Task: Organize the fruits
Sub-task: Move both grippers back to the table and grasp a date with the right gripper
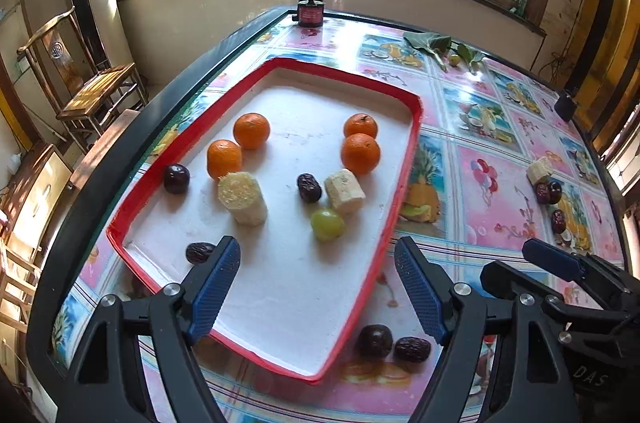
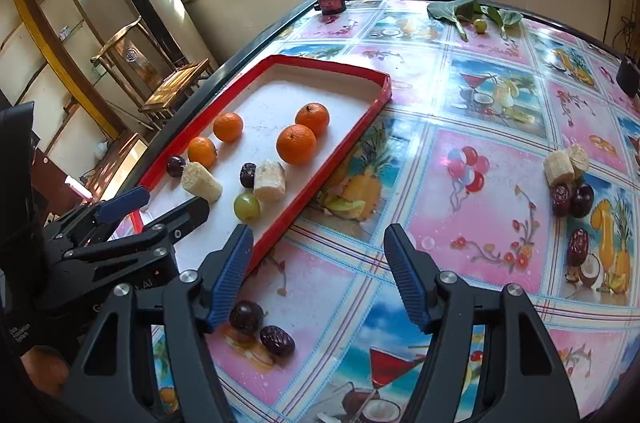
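- The left tool (image 1: 316, 287) stands wide with nothing between its blue pads, hanging over the near end of the red-rimmed tray (image 1: 404, 179).
- The right tool (image 2: 318, 277) is likewise spread and empty, above the bare table (image 2: 480, 191) just outside the tray's long edge.
- Nearest loose fruit: a dark plum (image 2: 246, 317) and a wrinkled date (image 2: 277, 340) touching each other on the table, just beside the right tool's left pad.
- Handling, as I judge it: plum and green grape (image 1: 327, 224) are round, smooth-skinned, light and easily bruised, so take them across the middle with a gentle squeeze; the date is small, soft and tacky, best pinched across its short width; the oranges (image 1: 360, 153) are firm and heavier; the pale cut chunks (image 1: 242, 198) are stiff, gripped on their curved sides.
- The left view alone shows a date (image 1: 200, 252) inside the tray by the left pad.
- The right view shows more clearly the far cluster of chunks (image 2: 566, 163), plum and dates at the table's right side.
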A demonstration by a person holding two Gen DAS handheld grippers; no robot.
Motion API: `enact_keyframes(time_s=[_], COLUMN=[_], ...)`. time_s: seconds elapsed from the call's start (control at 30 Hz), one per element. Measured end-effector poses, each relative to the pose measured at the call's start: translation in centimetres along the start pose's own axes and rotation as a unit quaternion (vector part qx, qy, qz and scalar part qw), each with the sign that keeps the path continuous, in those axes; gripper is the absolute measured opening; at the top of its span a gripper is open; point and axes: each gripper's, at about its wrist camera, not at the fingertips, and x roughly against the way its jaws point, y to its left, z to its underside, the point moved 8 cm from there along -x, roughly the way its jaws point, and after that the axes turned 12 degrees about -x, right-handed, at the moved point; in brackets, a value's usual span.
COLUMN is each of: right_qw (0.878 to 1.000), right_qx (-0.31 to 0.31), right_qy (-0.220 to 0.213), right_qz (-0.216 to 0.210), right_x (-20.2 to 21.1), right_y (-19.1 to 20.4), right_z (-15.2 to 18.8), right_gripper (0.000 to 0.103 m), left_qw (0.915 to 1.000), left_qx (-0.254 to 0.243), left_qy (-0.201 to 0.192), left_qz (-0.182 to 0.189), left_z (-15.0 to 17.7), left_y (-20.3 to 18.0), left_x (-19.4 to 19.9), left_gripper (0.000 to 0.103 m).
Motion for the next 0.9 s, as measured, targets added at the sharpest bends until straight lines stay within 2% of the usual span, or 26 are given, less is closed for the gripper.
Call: enact_keyframes(time_s=[0.1,0.2,0.37,0.47,0.57,0.7,0.8,0.87,0.9], right_qw=[1.000,0.999,0.992,0.988,0.990,0.994,0.995,0.996,0.995], right_qx=[-0.016,-0.027,-0.075,-0.106,-0.106,-0.075,-0.054,-0.041,-0.036], right_qy=[-0.001,-0.023,-0.056,-0.056,-0.049,-0.046,-0.044,-0.039,-0.038], right_qz=[0.005,0.031,0.084,0.092,0.085,0.069,0.070,0.076,0.080], right_x=[0.9,2.4,4.9,4.9,3.8,2.2,1.3,1.1,1.1], right_y=[-2.5,-6.0,-14.1,-17.8,-18.9,-17.9,-17.6,-17.6,-17.7], right_z=[1.4,2.1,1.4,0.6,-0.3,-1.4,-2.1,-2.2,-2.1], right_gripper=[0.070,0.070,0.069,0.069,0.069,0.069,0.058,0.038,0.035], left_qw=[0.9998,0.9989,0.9975,0.9970,0.9972,0.9974,0.9977,0.9979,0.9978], left_qx=[-0.006,-0.026,-0.043,-0.046,-0.041,-0.029,-0.021,-0.020,-0.021], left_qy=[-0.004,0.005,0.019,0.030,0.035,0.037,0.033,0.029,0.029], left_qz=[0.020,0.038,0.052,0.054,0.053,0.054,0.056,0.055,0.056], left_z=[0.1,0.1,0.9,1.5,1.7,1.4,0.8,0.3,0.1], left_y=[-2.8,-5.9,-9.1,-10.0,-10.4,-10.5,-10.6,-10.9,-11.2], left_x=[0.4,0.3,-0.2,-0.6,-0.8,-0.9,-1.0,-1.1,-1.3], left_gripper=[0.080,0.080,0.080,0.080,0.080,0.080,0.080,0.080,0.080])
